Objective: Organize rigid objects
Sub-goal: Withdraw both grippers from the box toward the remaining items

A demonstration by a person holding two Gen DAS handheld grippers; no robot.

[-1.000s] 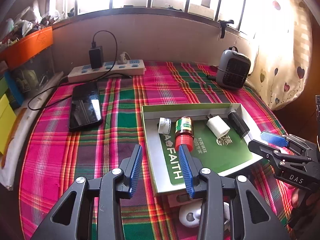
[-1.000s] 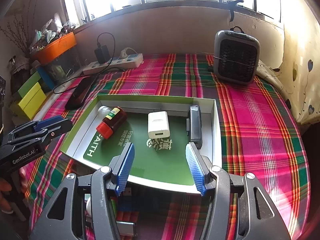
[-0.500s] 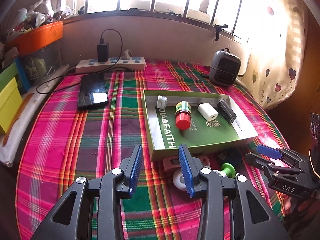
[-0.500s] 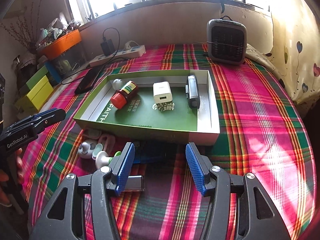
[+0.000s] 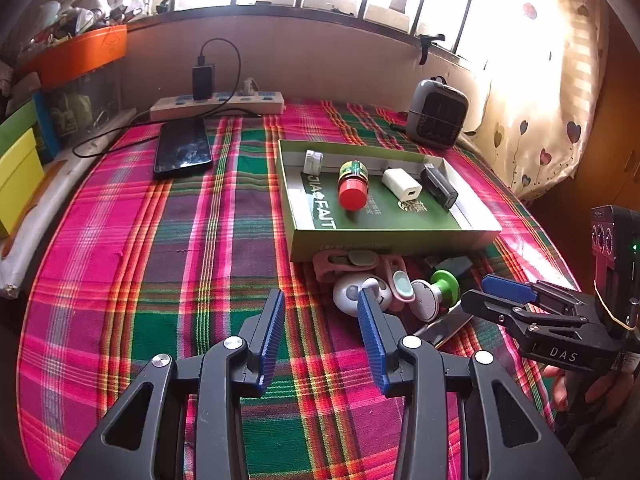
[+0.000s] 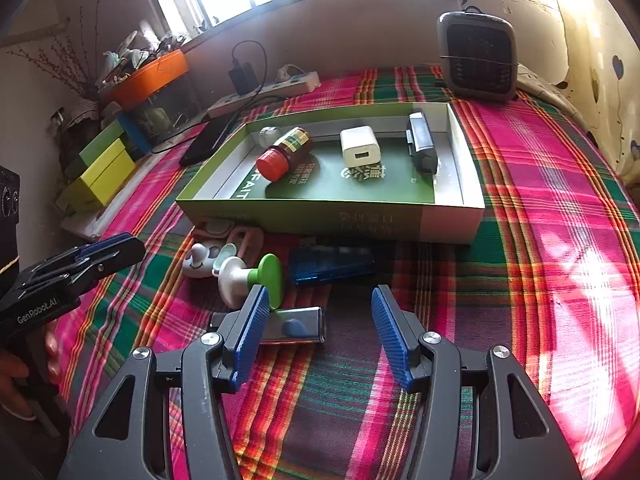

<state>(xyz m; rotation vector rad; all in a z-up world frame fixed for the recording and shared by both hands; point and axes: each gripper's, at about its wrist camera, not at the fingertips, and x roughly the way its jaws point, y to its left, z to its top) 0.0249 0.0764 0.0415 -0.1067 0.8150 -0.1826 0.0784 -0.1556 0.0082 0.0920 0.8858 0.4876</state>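
Observation:
A green box tray (image 5: 392,240) (image 6: 360,216) holds a small white jar (image 5: 313,161), a red-capped bottle (image 5: 353,186) (image 6: 282,155), a white charger (image 5: 402,185) (image 6: 359,147) and a black device (image 5: 439,188) (image 6: 420,147). In front of it lie a white round toy (image 5: 354,294) (image 6: 200,258), pink clips (image 5: 348,262), a white and green knob (image 5: 438,290) (image 6: 256,274), a blue case (image 6: 330,266) and a silver flash drive (image 6: 296,325). My left gripper (image 5: 320,312) is open and empty, left of the pile. My right gripper (image 6: 318,312) is open and empty above the flash drive.
A black phone (image 5: 183,149) and a power strip (image 5: 218,105) lie at the back left. A grey heater (image 5: 438,114) (image 6: 478,58) stands at the back right. Yellow and green boxes (image 6: 100,168) sit at the left edge. A plaid cloth (image 5: 160,260) covers the table.
Both grippers have pulled back from the tray toward the table's front. The loose pile in front of the tray has come into view. Both stay open.

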